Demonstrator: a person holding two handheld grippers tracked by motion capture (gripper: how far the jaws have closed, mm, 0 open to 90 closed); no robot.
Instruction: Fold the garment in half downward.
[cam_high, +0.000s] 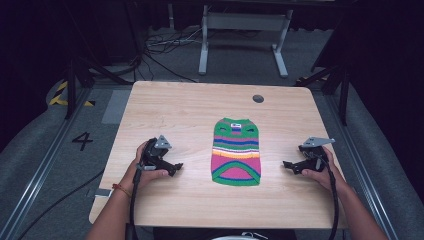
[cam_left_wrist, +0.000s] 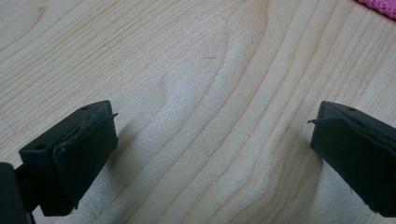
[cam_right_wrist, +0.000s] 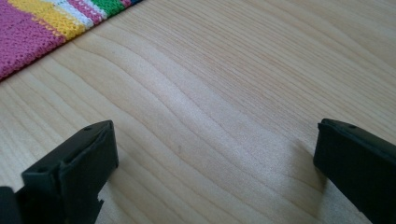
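Bright tabletop, dark surroundings, soft close-ups

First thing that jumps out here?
The striped knit sweater, green, pink, yellow and blue, lies flat at the middle of the wooden table. The left gripper and right gripper rest on either side of it, jaws wide open with nothing between them.

A: Table (cam_high: 165, 107), contents?

B: One knitted garment (cam_high: 236, 151), flat, just right of centre, neck end toward the far edge.

A: Grippers?

B: Left gripper (cam_high: 176, 167) rests left of the garment, right gripper (cam_high: 289, 165) to its right; both apart from it, jaws pointing inward.
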